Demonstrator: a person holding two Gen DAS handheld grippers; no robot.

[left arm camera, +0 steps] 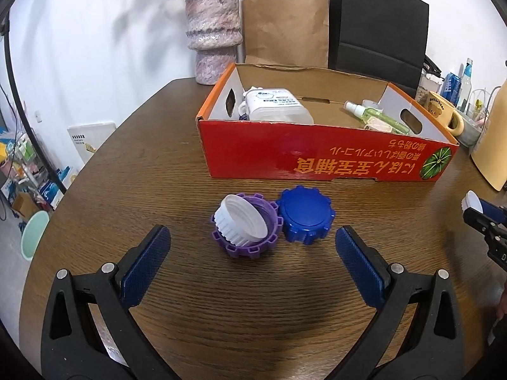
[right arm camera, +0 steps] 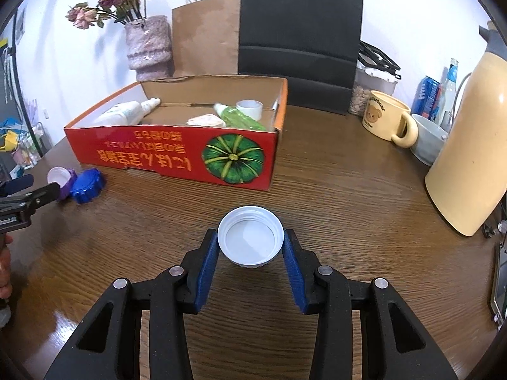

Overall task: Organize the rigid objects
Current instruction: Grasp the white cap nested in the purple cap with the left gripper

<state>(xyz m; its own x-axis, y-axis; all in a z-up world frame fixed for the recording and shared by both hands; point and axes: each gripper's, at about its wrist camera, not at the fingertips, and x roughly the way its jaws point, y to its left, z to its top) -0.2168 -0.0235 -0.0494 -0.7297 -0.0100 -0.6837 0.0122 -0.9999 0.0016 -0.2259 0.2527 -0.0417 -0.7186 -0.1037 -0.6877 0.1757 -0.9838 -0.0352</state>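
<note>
My right gripper (right arm camera: 250, 236) is shut on a white screw cap (right arm camera: 250, 237), holding it open side up just above the wooden table (right arm camera: 332, 221). In the left wrist view that cap (left arm camera: 473, 201) shows at the right edge. My left gripper (left arm camera: 252, 234) is open and low over the table. Just beyond its fingertips a white cap (left arm camera: 240, 221) lies tilted inside a purple toothed lid (left arm camera: 234, 248). A blue toothed lid (left arm camera: 305, 217) touches the purple one on its right. Behind them stands a red cardboard box (left arm camera: 317, 155) holding bottles.
A vase with dried flowers (left arm camera: 214, 31), a brown paper bag (left arm camera: 285, 22) and a black bag (left arm camera: 377, 28) stand behind the box. To the right are a cream mug (right arm camera: 385, 115), a grey bowl (right arm camera: 429, 141) and a tall cream jug (right arm camera: 475, 152).
</note>
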